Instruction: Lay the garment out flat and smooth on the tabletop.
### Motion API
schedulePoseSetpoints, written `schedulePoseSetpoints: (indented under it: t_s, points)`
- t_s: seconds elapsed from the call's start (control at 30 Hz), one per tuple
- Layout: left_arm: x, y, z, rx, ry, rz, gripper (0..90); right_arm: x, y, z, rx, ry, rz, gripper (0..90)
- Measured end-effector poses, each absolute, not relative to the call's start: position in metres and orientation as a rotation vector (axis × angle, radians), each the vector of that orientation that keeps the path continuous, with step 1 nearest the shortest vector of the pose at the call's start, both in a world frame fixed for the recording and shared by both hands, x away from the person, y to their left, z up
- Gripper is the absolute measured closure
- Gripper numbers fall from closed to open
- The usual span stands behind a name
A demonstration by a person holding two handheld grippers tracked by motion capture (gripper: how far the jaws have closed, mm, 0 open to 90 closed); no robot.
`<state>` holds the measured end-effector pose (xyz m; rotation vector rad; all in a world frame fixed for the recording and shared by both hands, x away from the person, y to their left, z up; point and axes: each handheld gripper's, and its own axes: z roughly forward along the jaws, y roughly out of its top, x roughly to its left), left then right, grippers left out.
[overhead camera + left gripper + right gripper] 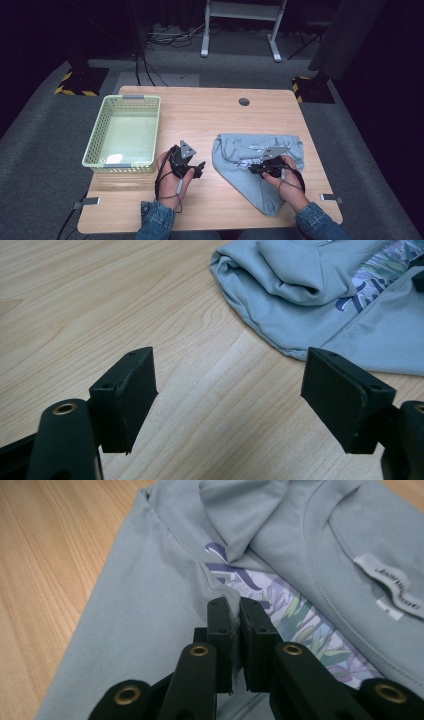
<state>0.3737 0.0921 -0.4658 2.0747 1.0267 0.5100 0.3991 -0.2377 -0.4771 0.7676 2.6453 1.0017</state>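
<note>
between the black pads of the right gripper sits a small fold of the blue-grey shirt. its jaws are almost together and pinch the cloth near the purple print. the shirt lies crumpled on the wooden worktop, under this gripper and spreading out past it. just beside the shirt, the left gripper hangs over bare wood with its jaws wide apart and nothing in them. further out past the left gripper stands a pale green basket.
</note>
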Motion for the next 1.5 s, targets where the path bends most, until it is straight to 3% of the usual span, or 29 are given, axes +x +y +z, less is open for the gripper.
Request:
schedulePoseSetpoints:
  t_s: [1.27,1.33,1.4,1.5]
  points:
    - [0.375,0.085,-0.462,2.075,1.001,0.507,21.7,0.348,-0.203,-0.432,0.517,2.719,1.213,82.5]
    - [0.375,0.085,-0.463,2.075,1.001,0.507,21.7,0.342,-0.197,-0.431,0.468,2.753,1.242,78.9]
    - [0.376,0.085,-0.462,2.075,0.997,0.507,21.7,0.337,-0.19,-0.431,0.431,2.799,1.301,68.4]
    - [0.376,0.084,-0.461,2.074,0.992,0.508,21.7,0.332,-0.186,-0.43,0.402,2.821,1.352,60.3]
